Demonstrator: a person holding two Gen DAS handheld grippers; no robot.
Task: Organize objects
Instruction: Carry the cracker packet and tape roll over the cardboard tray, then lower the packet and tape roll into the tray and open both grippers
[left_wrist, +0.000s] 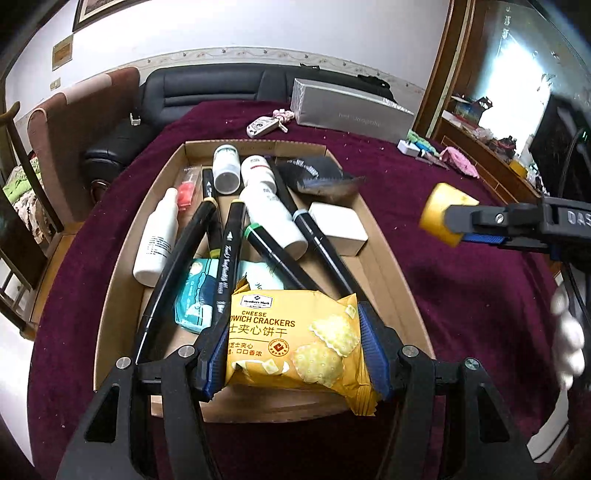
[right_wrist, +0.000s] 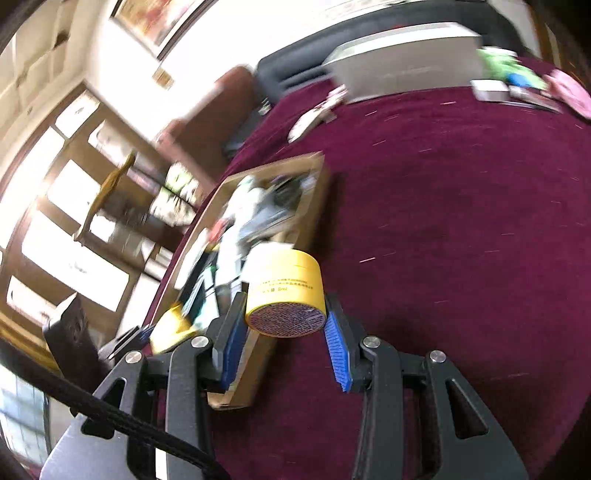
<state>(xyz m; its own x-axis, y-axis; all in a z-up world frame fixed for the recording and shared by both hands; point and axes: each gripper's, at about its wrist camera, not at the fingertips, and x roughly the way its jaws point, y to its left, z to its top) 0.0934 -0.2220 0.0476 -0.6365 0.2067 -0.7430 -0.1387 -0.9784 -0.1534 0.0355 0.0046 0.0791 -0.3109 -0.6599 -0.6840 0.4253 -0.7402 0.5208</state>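
With the left gripper (left_wrist: 293, 347) clamping the crackers (left_wrist: 295, 339) and the right gripper (right_wrist: 284, 325) pinching the jar (right_wrist: 284, 295), both are risking collision over the crowded box (left_wrist: 384, 258).

Maroon tablecloth (left_wrist: 461, 288), cardboard tray (left_wrist: 384, 258), silver box (left_wrist: 351, 107), perhaps keys (left_wrist: 264, 125)

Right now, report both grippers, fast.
Left gripper: closed on the cracker packet.
Right gripper: closed on the yellow jar.
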